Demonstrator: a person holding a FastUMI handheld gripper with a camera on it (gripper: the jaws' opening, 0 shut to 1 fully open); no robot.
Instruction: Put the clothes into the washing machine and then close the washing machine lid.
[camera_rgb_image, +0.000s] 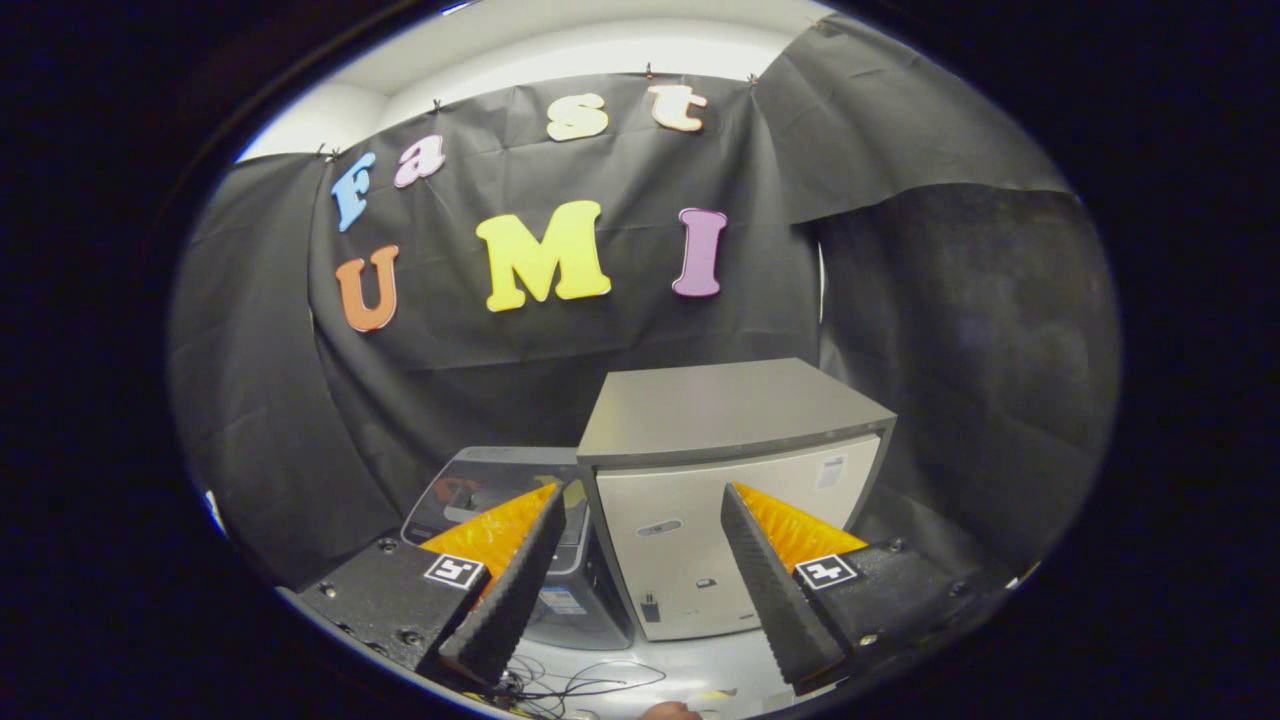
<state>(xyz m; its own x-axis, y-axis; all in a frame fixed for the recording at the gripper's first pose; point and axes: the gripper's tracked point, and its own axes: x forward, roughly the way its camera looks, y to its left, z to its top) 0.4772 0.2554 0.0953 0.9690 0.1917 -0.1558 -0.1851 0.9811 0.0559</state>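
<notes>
on the left, just beyond the left finger, sits a low grey washer (500, 500) with a dark see-through lid (480, 480) on top. the lid seems to lie flat and down, though the finger hides much of it, so i cannot be sure it is fully shut. something reddish shows under the lid near its left side; whether that is clothing or a printed mark i cannot tell. no loose clothes are visible around the machine.

the hand-held gripper (640, 560) is spread wide with nothing between its fingers. they point forward at the two machines, with the gap between them framing the front of the box to the right of the washer.

that box is a taller grey cabinet (730, 470) with a flat dark top and a pale front panel carrying a small handle-like slot and a sticker. it touches or nearly touches the washer's right side. it looks like a small fridge or oven rather than part of the job.

below the fingers, thin cables (580, 685) trail over the white floor (690, 650).

as for progress: a lowered lid, a free gripper and no garment lying about would fit clothes already inside and the lid closed over them. it would equally fit a moment when the clothes lie somewhere out of sight and the lid has yet to be raised. the reddish patch leans slightly toward the former, but it is too small and too covered to settle it.
</notes>
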